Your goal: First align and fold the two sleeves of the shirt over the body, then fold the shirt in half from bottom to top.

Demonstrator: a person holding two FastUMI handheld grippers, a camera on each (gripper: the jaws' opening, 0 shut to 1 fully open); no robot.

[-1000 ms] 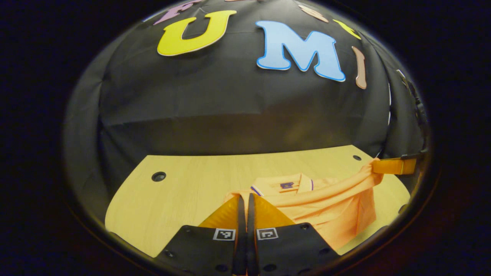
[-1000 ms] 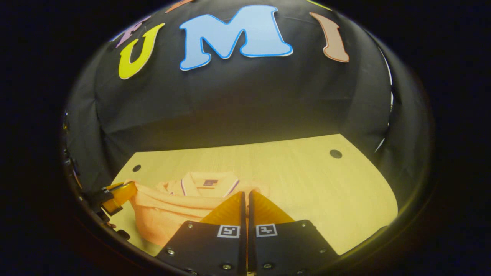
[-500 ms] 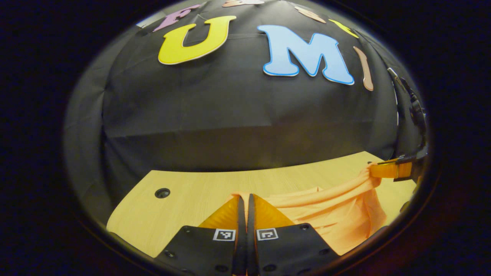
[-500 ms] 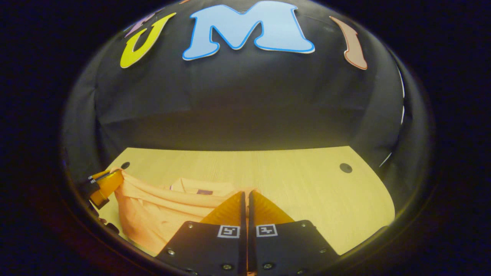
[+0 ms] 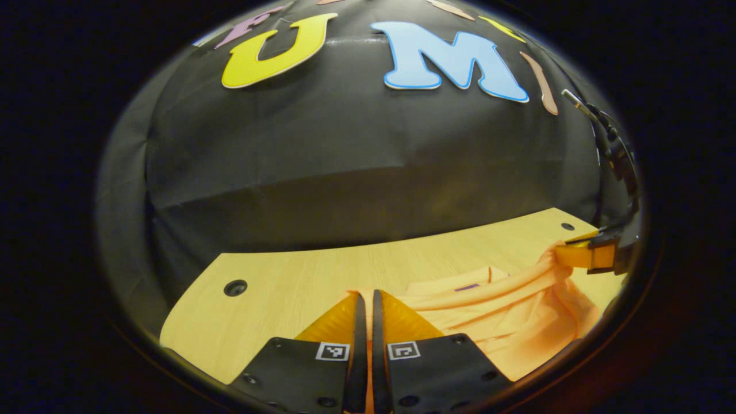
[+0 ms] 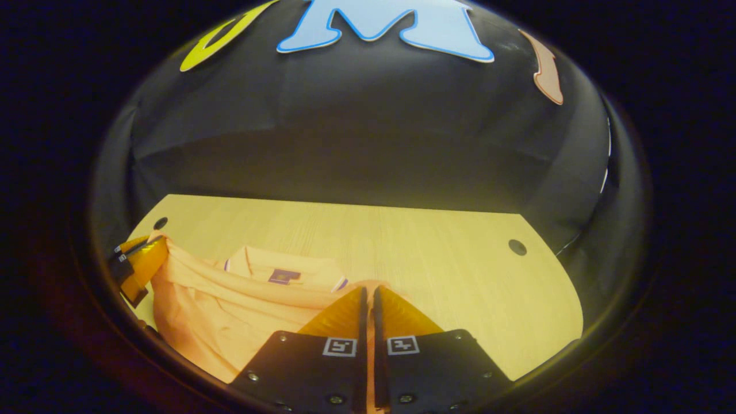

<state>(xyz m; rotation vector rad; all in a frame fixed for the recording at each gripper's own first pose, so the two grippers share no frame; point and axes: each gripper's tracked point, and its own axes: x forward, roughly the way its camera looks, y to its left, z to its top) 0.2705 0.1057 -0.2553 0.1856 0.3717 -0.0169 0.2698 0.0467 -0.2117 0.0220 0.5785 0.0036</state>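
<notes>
An orange polo shirt (image 5: 506, 322) (image 6: 230, 316) lies on the wooden table (image 5: 276, 287) (image 6: 460, 270). Its lower edge is lifted and pulled taut between my two grippers. The left gripper (image 5: 364, 294) is shut on one end of that edge, and it also appears at the left of the right gripper view (image 6: 138, 264). At the other end the right gripper (image 6: 368, 289) is shut on the cloth, seen too at the right of the left gripper view (image 5: 586, 254). The collar (image 5: 471, 284) (image 6: 282, 273), with its purple trim, lies flat just beyond the raised edge.
The light wooden table has small dark round holes (image 5: 236, 287) (image 6: 517, 247) near its far corners. The black cloth wall (image 5: 368, 161) rises right behind the table's far edge. Bare tabletop stretches on both sides of the shirt.
The raised edge hid the collar half a second ago; now the collar shows beyond it again. Both grippers stay shut on the cloth and have moved with it.
</notes>
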